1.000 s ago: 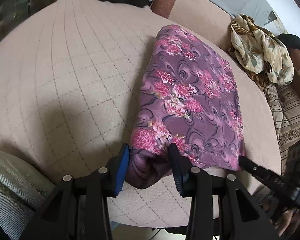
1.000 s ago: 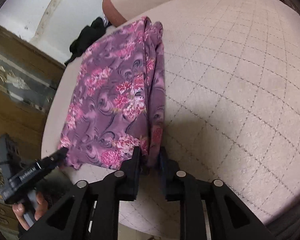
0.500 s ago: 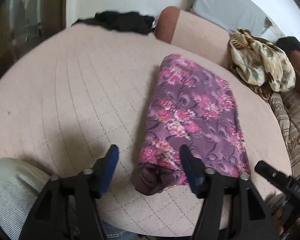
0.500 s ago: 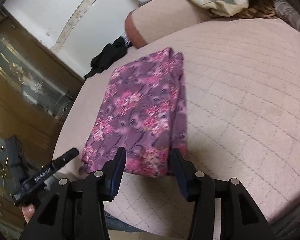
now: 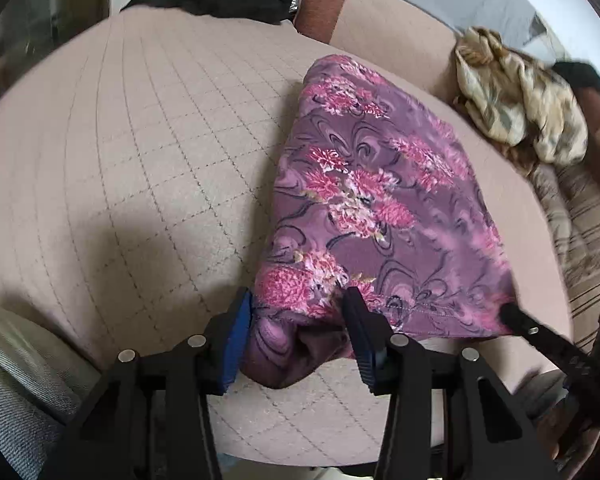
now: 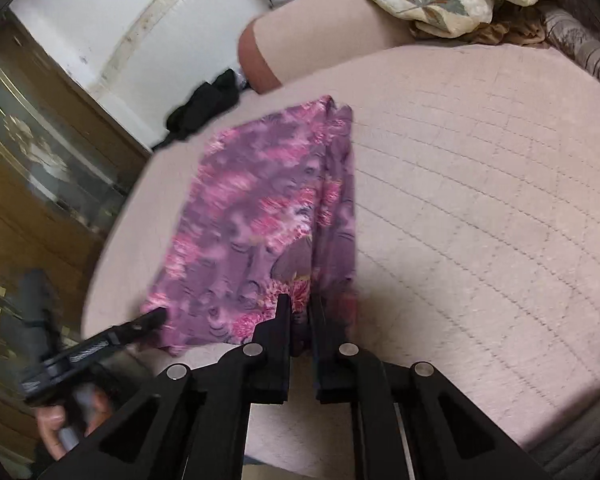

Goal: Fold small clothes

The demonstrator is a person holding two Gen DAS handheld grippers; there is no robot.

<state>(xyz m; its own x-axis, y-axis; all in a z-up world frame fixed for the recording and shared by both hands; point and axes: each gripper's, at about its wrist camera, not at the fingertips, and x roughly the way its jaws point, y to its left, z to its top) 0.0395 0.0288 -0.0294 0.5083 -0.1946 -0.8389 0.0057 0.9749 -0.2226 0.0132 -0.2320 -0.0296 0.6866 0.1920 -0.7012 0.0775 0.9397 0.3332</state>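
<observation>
quilted pink surface (image 5: pixel 120 152) carries the folded purple floral garment (image 5: pixel 372 200) lying flat. left gripper (image 5: pixel 296 320) fingers are closing around the garment's near left corner; right gripper (image 6: pixel 300 312) fingers are clamped tight on its near right corner.

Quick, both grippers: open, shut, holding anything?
Left gripper: jaws closing around the near corner of the floral cloth.
Right gripper: shut on the cloth's other near corner.

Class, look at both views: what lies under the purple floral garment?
The purple floral garment lies on the quilted beige cover, which shows all around it. Its own folded lower layers peek out at the near edge. Anything else beneath is covered.
</observation>
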